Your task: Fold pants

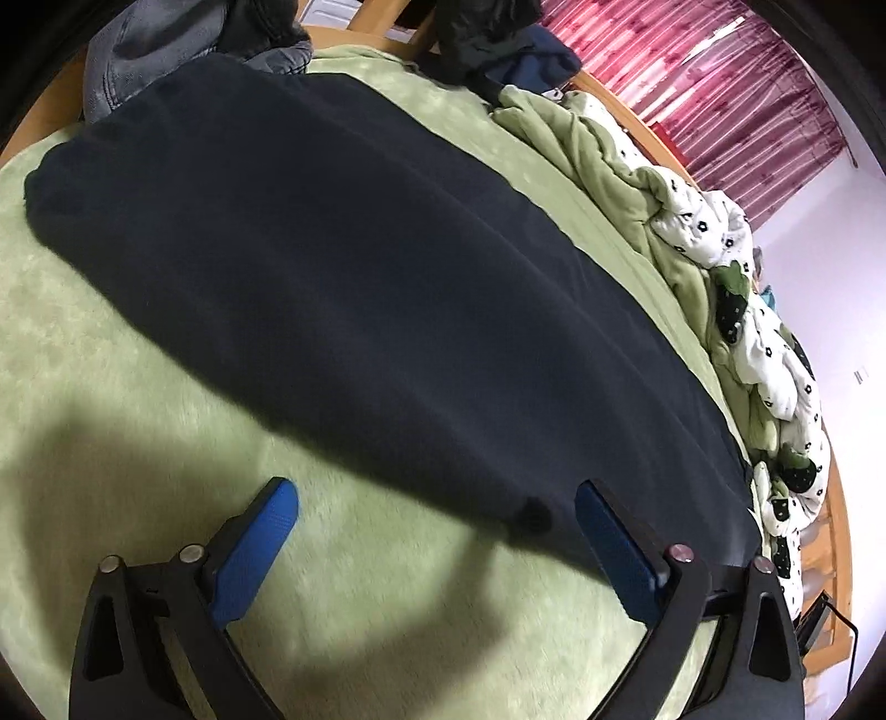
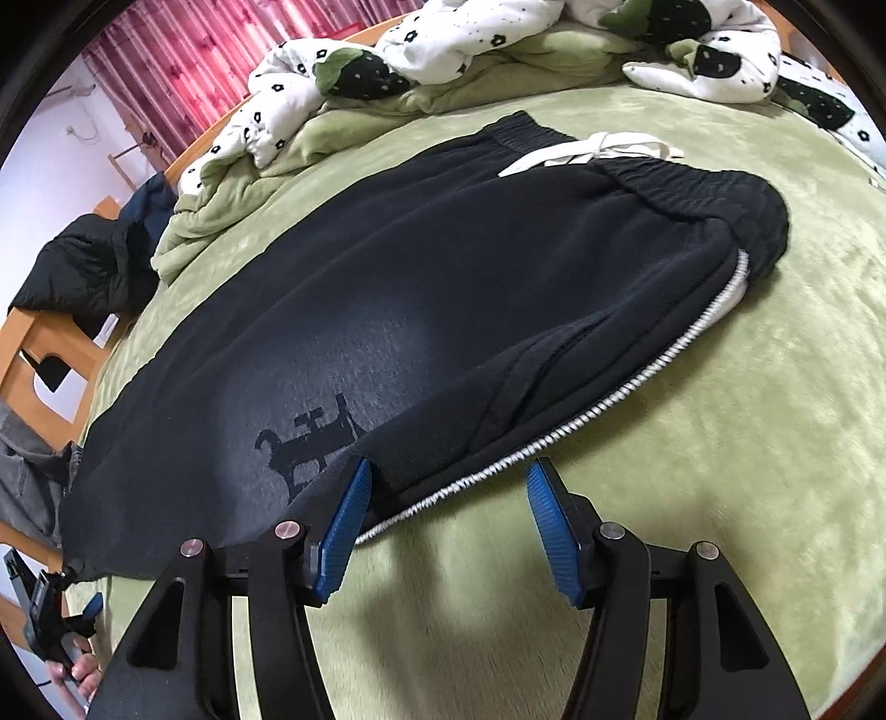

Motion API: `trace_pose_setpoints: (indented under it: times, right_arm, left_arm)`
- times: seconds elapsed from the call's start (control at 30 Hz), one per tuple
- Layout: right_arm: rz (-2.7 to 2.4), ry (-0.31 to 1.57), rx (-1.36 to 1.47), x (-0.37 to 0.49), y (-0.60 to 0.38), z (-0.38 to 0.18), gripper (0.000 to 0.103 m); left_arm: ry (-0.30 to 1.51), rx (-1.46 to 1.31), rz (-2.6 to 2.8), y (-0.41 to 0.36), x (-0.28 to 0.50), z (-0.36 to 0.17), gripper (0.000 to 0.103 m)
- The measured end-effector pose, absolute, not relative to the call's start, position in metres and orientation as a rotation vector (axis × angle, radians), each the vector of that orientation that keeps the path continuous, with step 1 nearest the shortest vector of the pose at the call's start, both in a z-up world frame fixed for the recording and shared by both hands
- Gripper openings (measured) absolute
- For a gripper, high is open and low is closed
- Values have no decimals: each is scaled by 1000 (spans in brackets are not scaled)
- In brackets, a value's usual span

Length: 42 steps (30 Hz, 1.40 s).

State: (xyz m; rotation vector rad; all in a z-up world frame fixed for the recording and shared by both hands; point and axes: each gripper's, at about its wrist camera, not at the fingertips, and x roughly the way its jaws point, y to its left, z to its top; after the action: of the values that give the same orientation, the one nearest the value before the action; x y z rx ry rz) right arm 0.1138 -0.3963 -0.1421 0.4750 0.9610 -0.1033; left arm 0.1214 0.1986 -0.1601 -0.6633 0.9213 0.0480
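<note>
Dark navy pants [image 1: 343, 266] lie flat and lengthwise on the green bed cover [image 1: 138, 443], legs laid one over the other. In the right wrist view the pants [image 2: 443, 288] show an elastic waistband with a white drawstring [image 2: 587, 152] at the far end and a white zigzag side seam [image 2: 554, 437]. My left gripper [image 1: 437, 498] is open and empty, just at the near edge of the pants. My right gripper [image 2: 448, 487] is open and empty, its jaws standing either side of the seam edge. The left gripper also shows in the right wrist view [image 2: 61, 626] at the lower left.
A bunched green blanket and white flowered quilt [image 1: 742, 310] lie along the far side of the bed [image 2: 498, 44]. Dark and grey clothes [image 1: 183, 50] are piled near the wooden bed frame [image 2: 50, 343]. Red curtains [image 1: 709, 72] hang behind.
</note>
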Motion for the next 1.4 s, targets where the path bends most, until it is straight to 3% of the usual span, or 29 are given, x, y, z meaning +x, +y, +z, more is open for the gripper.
trace_pose_setpoints:
  times: [0.07, 0.1, 0.17, 0.23, 0.33, 0.73, 0.93, 1.2, 1.27, 1.3, 1.33, 1.37, 1.4]
  right_arm:
    - [-110, 955, 473, 118, -397, -147, 58]
    - [-111, 956, 475, 123, -396, -150, 56]
    - [-101, 946, 480, 128, -396, -151, 44]
    - [-96, 941, 482, 136, -395, -152, 34]
    - [-106, 916, 473, 143, -395, -145, 26]
    - [-13, 737, 425, 192, -397, -63, 23]
    - [-22, 685, 417, 256, -393, -51, 22]
    - [-97, 714, 376, 339, -382, -90, 22]
    - [-122, 731, 369, 347, -380, -105, 25]
    - [-132, 740, 359, 350, -379, -111, 25]
    - [-141, 752, 347, 353, -379, -116, 32]
    - [-148, 774, 339, 354, -378, -122, 42]
    - [-151, 795, 340, 354, -379, -126, 46]
  left_arm:
    - [917, -638, 71, 202, 124, -160, 84]
    - [921, -635, 86, 206, 129, -160, 74]
    - [929, -649, 112, 215, 132, -162, 58]
    - [950, -653, 146, 223, 141, -163, 27]
    - [959, -654, 153, 233, 148, -160, 14]
    - [746, -454, 71, 226, 227, -63, 13]
    - [725, -373, 135, 209, 297, -64, 13]
    - [746, -278, 198, 182, 359, -97, 13]
    - [758, -286, 215, 180, 364, -105, 23]
    - [775, -304, 207, 179, 366, -108, 38]
    - [787, -318, 193, 178, 364, -109, 54]
    - [789, -325, 177, 177, 361, -109, 60]
    - [779, -319, 167, 173, 355, -106, 63]
